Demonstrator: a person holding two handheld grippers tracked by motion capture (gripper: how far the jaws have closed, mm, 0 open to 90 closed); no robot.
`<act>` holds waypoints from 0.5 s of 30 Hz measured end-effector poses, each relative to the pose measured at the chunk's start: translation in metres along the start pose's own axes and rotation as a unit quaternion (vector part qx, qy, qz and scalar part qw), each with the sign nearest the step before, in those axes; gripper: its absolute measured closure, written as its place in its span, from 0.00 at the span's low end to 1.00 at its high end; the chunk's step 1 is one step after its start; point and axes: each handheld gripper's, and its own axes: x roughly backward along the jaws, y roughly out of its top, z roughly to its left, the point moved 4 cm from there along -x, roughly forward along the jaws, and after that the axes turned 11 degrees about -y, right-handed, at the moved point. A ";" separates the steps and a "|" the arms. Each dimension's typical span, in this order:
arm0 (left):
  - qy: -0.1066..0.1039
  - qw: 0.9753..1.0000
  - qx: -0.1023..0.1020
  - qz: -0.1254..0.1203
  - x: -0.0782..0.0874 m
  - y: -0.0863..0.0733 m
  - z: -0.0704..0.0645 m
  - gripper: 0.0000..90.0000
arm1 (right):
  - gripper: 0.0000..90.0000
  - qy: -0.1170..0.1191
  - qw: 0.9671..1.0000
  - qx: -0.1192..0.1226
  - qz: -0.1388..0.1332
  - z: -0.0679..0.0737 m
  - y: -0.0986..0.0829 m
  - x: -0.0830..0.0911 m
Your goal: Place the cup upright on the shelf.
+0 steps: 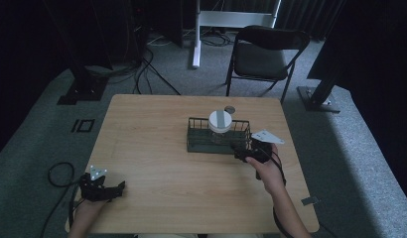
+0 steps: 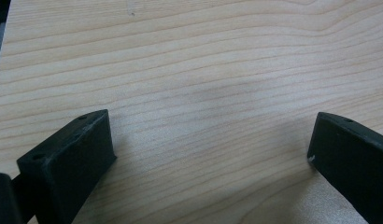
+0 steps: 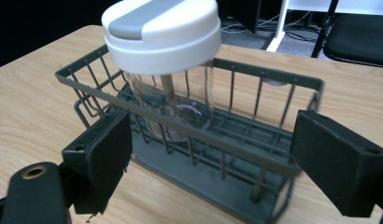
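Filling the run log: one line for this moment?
right gripper: open, at wire basket | jar: upright in basket, white lid on | left gripper: open over table

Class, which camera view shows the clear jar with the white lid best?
The right gripper view: the jar stands close and sharp inside the wire basket. The high view shows it small and distant. The left gripper view looks at bare table wood.

This looks like a lab or test room, not a home. A wooden table [image 1: 157, 163] stands on grey carpet [image 1: 37, 134], with black curtains [image 1: 28, 34], metal stands [image 1: 82, 89], loose cables [image 1: 147, 64] and a folding chair [image 1: 263, 57] around it.
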 end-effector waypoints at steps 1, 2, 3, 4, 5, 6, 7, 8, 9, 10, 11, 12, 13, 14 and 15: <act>0.000 1.000 0.000 0.000 0.000 0.000 0.000 0.01 | 0.14 -0.001 1.000 -0.001 -0.001 -0.002 -0.001 0.002; 0.000 1.000 0.000 0.000 0.000 0.000 0.000 0.01 | 0.14 -0.001 1.000 -0.001 -0.001 -0.003 -0.003 0.004; 0.000 1.000 0.000 0.000 0.000 0.000 0.000 0.01 | 0.14 -0.002 1.000 -0.002 0.000 -0.005 -0.005 0.006; 0.000 1.000 0.000 0.000 0.000 0.000 0.000 0.01 | 0.14 -0.004 1.000 -0.002 0.000 -0.007 -0.006 0.008; 0.000 1.000 0.000 0.000 0.000 0.000 0.000 0.01 | 0.14 -0.006 1.000 -0.003 -0.001 -0.009 -0.008 0.010; 0.000 1.000 0.000 0.000 0.000 0.000 0.000 0.01 | 0.14 -0.008 1.000 -0.004 -0.001 -0.011 -0.010 0.012; 0.000 1.000 0.000 0.000 0.000 0.000 0.000 0.01 | 0.14 -0.010 1.000 -0.004 0.000 -0.013 -0.011 0.014; 0.000 1.000 0.000 0.000 0.000 0.000 0.000 0.01 | 0.14 -0.014 1.000 -0.005 -0.001 -0.015 -0.013 0.015; 0.000 1.000 0.000 0.000 0.000 0.000 0.000 0.01 | 0.14 -0.017 1.000 -0.006 -0.001 -0.017 -0.015 0.017; 0.000 1.000 0.000 0.000 0.000 0.000 0.000 0.01 | 0.14 -0.018 1.000 -0.007 0.000 -0.019 -0.017 0.018; 0.000 1.000 0.000 0.000 0.000 0.000 0.000 0.01 | 0.14 -0.021 1.000 -0.004 0.001 -0.021 -0.018 0.019; 0.000 1.000 0.000 0.000 0.000 0.000 0.000 0.01 | 0.14 -0.026 1.000 0.000 0.004 -0.022 -0.021 0.020; 0.000 1.000 0.000 0.000 0.000 0.000 0.000 0.01 | 0.14 -0.028 1.000 0.005 0.007 -0.023 -0.023 0.021; 0.000 1.000 0.000 0.000 0.000 0.000 0.000 0.01 | 0.14 -0.029 0.999 0.008 0.011 -0.025 -0.025 0.021; 0.000 1.000 0.000 0.000 0.000 0.000 0.000 0.01 | 0.14 -0.033 0.999 0.009 0.013 -0.026 -0.027 0.022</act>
